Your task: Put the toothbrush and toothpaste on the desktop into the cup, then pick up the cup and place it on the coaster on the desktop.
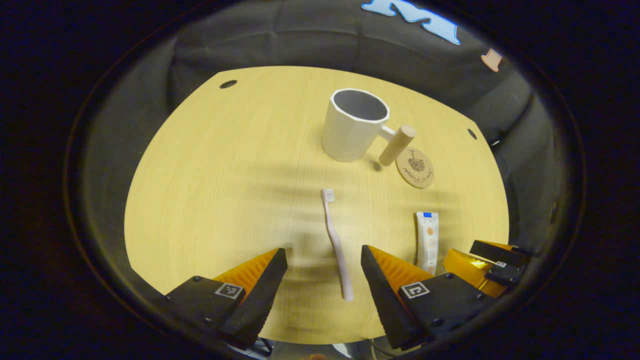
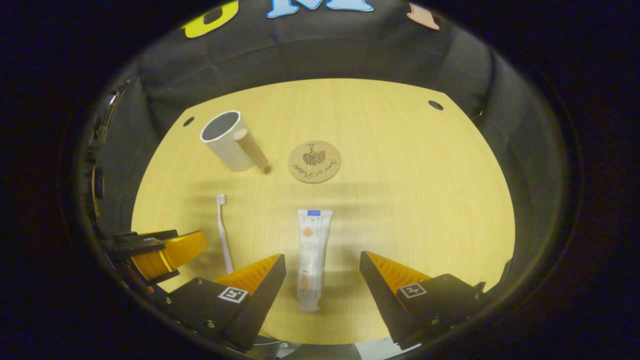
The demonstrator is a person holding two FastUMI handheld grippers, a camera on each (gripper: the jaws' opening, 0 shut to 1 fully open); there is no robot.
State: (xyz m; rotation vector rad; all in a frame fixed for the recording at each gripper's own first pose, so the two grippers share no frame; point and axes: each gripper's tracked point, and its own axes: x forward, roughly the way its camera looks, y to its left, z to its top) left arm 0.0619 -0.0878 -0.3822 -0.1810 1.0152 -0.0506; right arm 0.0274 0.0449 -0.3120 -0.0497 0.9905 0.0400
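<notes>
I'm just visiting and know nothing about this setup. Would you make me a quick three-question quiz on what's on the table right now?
1. True or false: the toothbrush is already inside the cup.
2. Which item lies between the open fingers of the right tongs?
A. coaster
B. toothpaste
C. cup
3. Fill in: the cup stands on the bare ____, beside the coaster, not on it.

Key:
1. False. It lies flat on the table, in line with the open left tongs.
2. B
3. table
</notes>
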